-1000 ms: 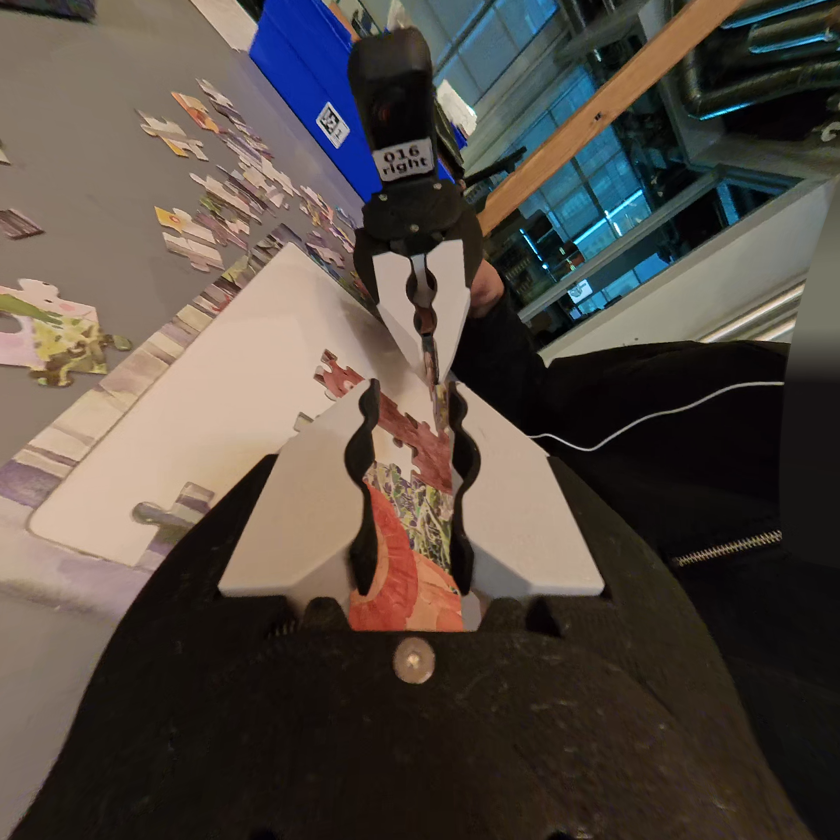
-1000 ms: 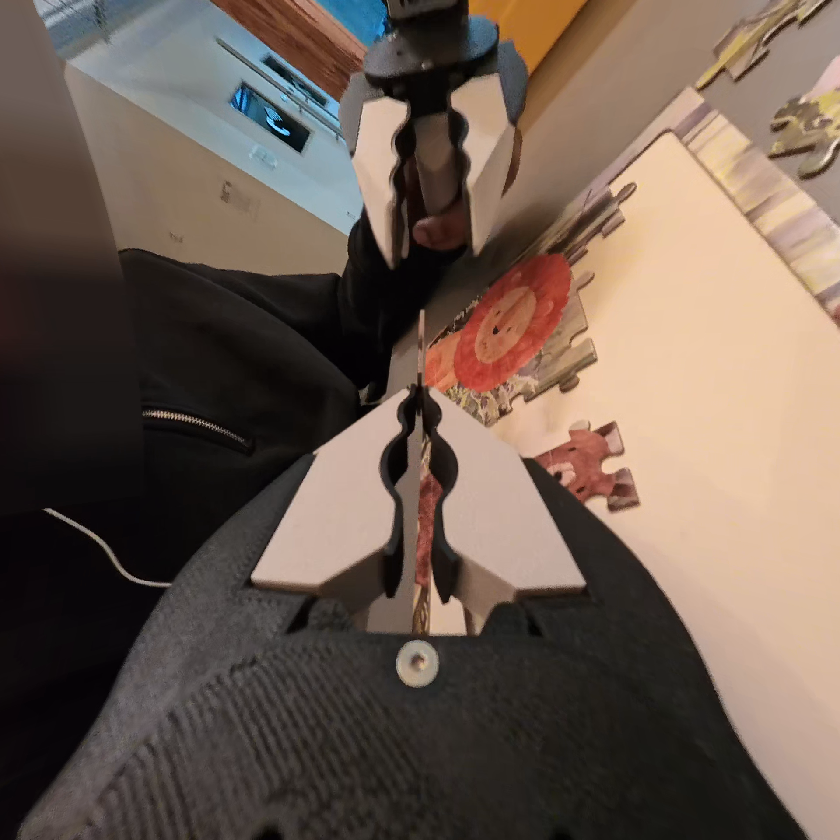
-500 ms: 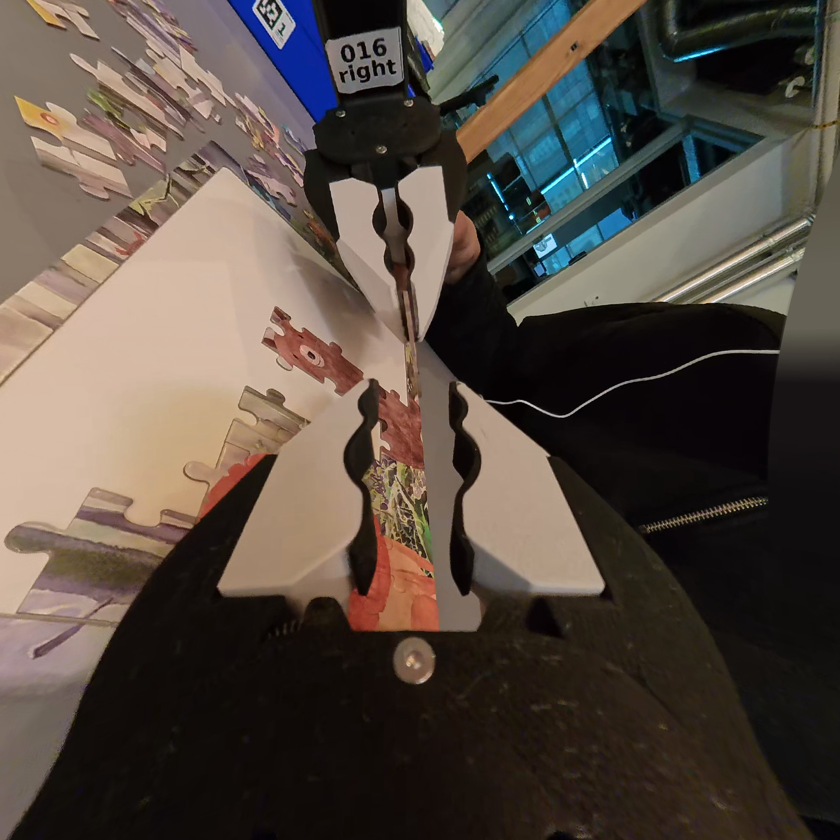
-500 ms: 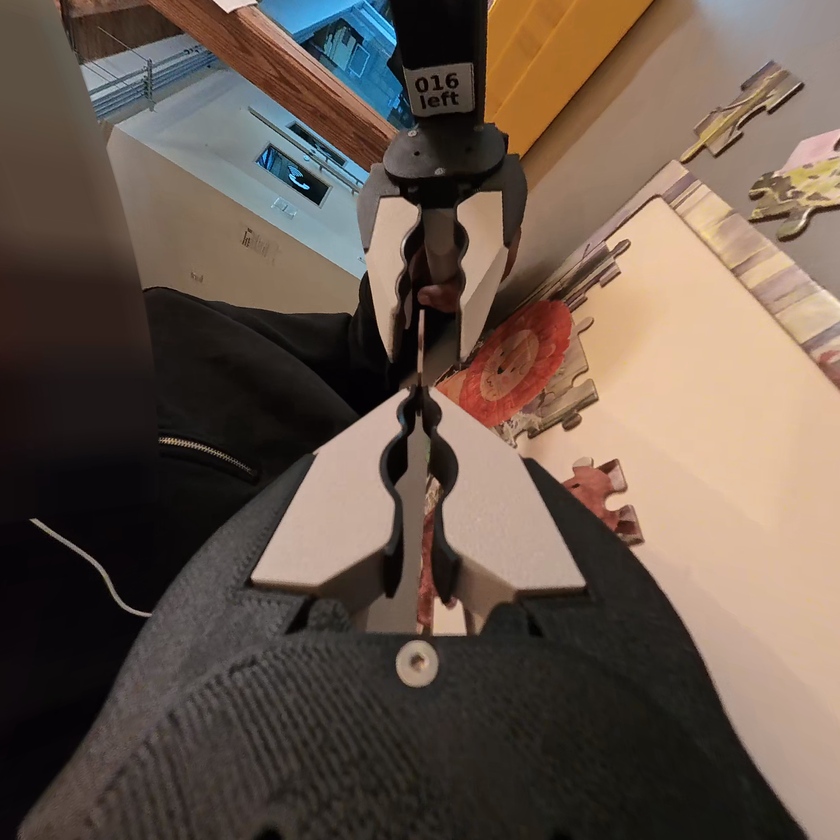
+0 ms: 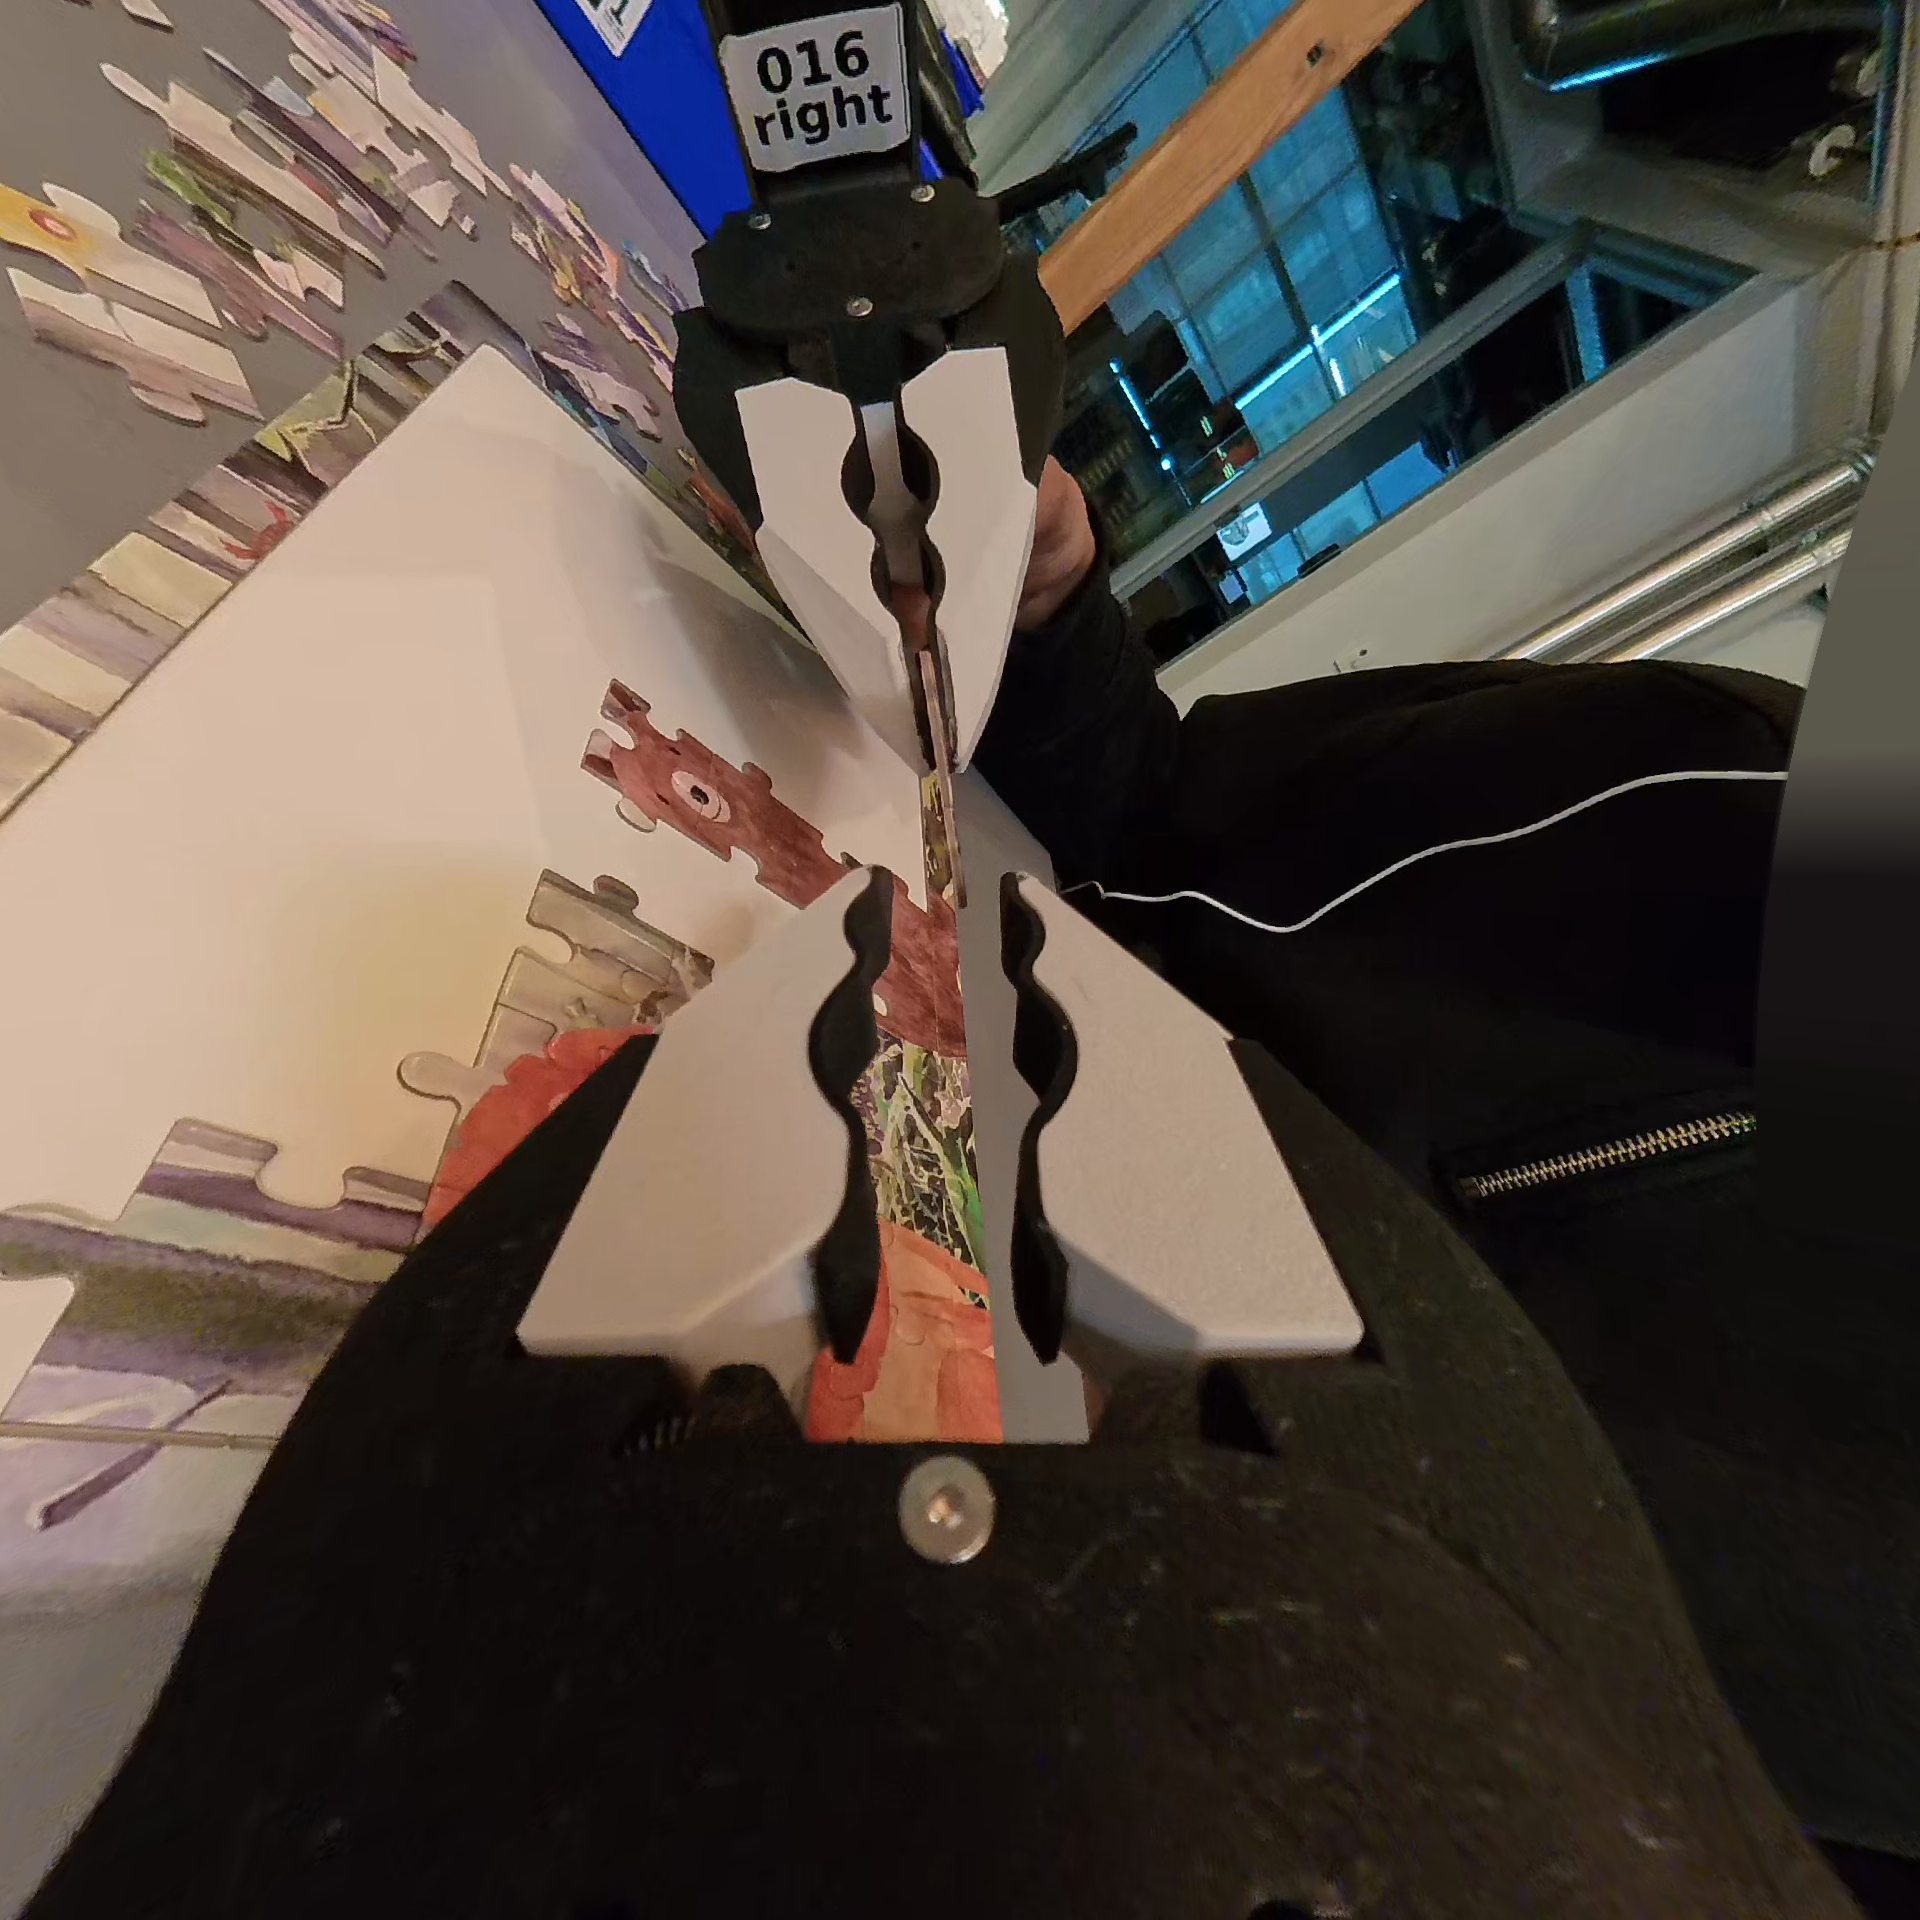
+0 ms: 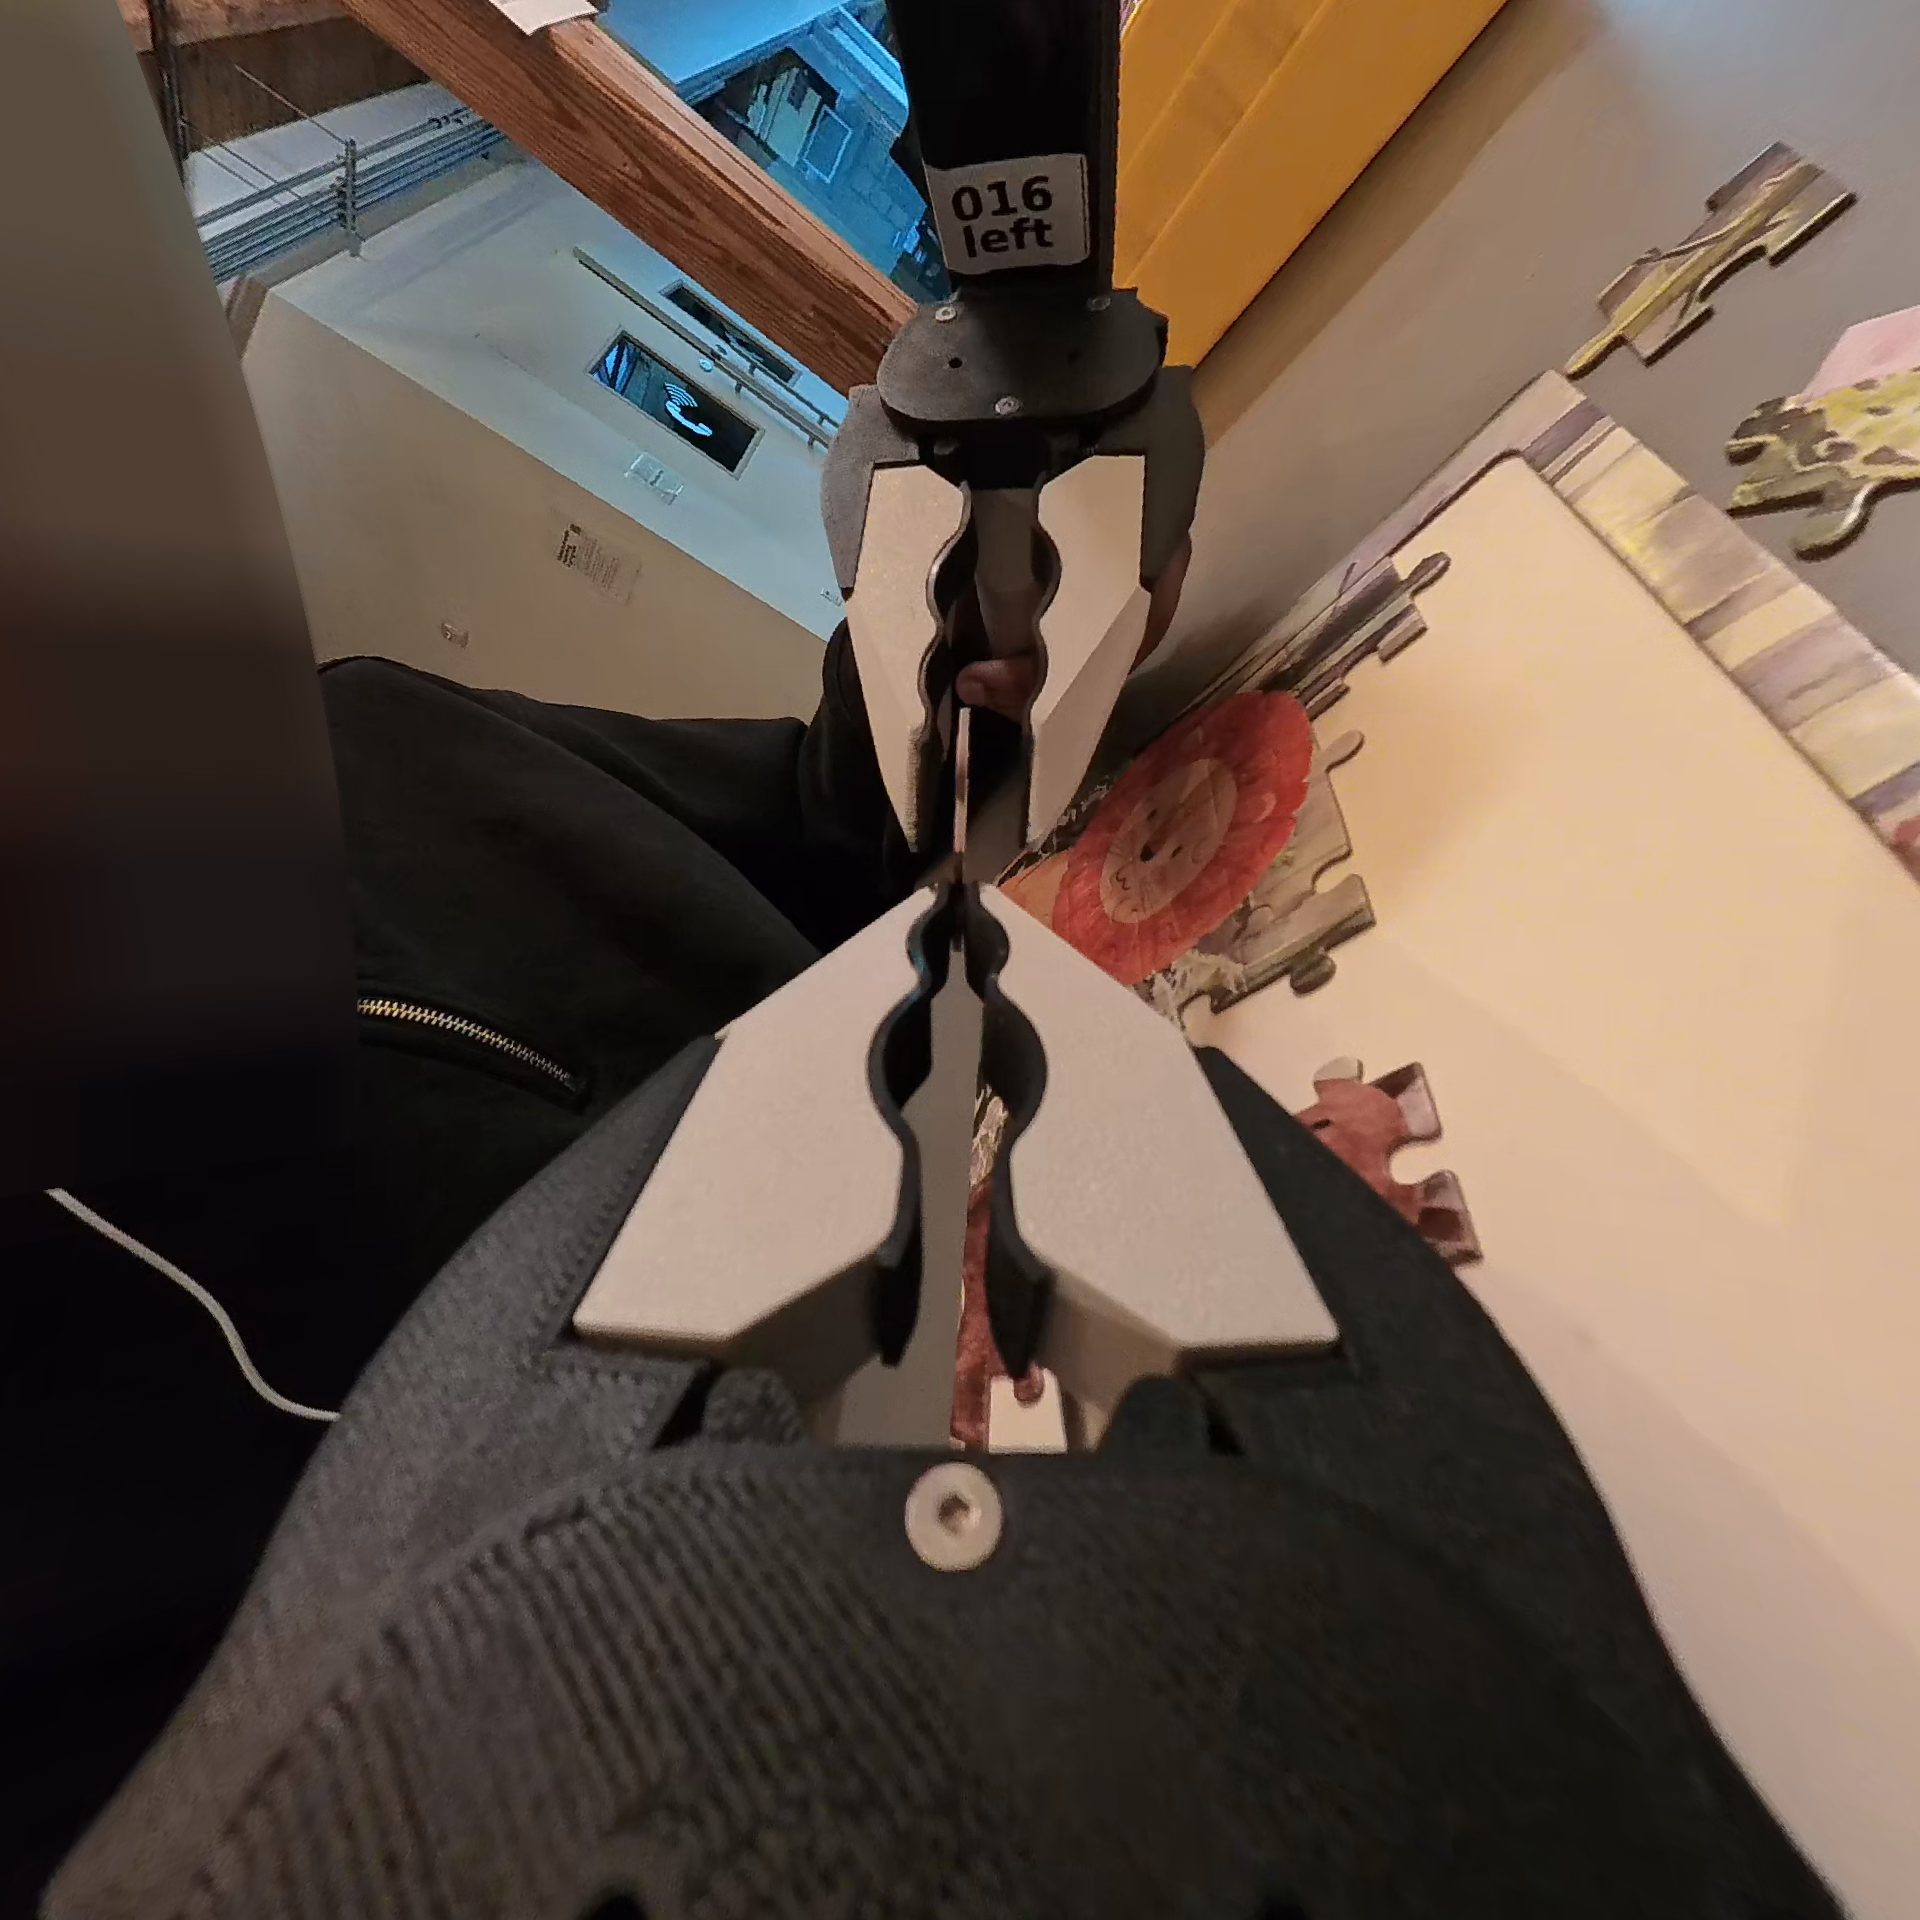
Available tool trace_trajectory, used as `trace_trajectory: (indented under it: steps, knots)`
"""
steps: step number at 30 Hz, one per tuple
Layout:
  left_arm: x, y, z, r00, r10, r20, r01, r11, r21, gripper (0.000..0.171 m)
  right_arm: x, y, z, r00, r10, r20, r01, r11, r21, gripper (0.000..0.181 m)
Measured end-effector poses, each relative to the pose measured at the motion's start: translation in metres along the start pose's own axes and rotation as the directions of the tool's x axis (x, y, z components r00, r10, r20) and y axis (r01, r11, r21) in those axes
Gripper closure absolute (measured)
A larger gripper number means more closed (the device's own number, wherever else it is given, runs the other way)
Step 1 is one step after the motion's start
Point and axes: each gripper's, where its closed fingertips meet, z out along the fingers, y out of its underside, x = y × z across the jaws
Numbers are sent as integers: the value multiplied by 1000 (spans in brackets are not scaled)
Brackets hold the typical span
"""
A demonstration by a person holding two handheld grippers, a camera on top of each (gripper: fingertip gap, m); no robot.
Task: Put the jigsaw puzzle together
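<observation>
My right gripper is shut on a puzzle piece held edge-on and upright. It faces my left gripper tip to tip, just above the white puzzle board. In the left wrist view the piece runs from the right gripper down between the fingers of my left gripper, which is open around its edge. A joined cluster with a red-maned lion lies on the board. A brown bear piece lies loose beside it.
Several loose pieces are scattered on the grey table beyond the board, with two more near the board's corner. A blue bin and a yellow bin stand at the table's edges. A person in black clothing sits close behind both grippers. My two grippers' fingertips are within a few centimetres of each other.
The two grippers have come closer together, tip to tip. The piece held by the right gripper now reaches in between the open left fingers. The right gripper stays shut.
</observation>
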Motion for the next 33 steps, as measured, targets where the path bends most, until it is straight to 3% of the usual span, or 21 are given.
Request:
trace_trajectory:
  steps: [18,33]
  knots:
    - [0,0,0,1000,1,0,-1,1000,0,154,0,0,-1,1000,0,-4,0,1000,-6,181]
    - [-1,-2,-1,1000,3,3,-3,1000,8,164,-1,1,1,1000,6,4,-6,1000,-7,181]
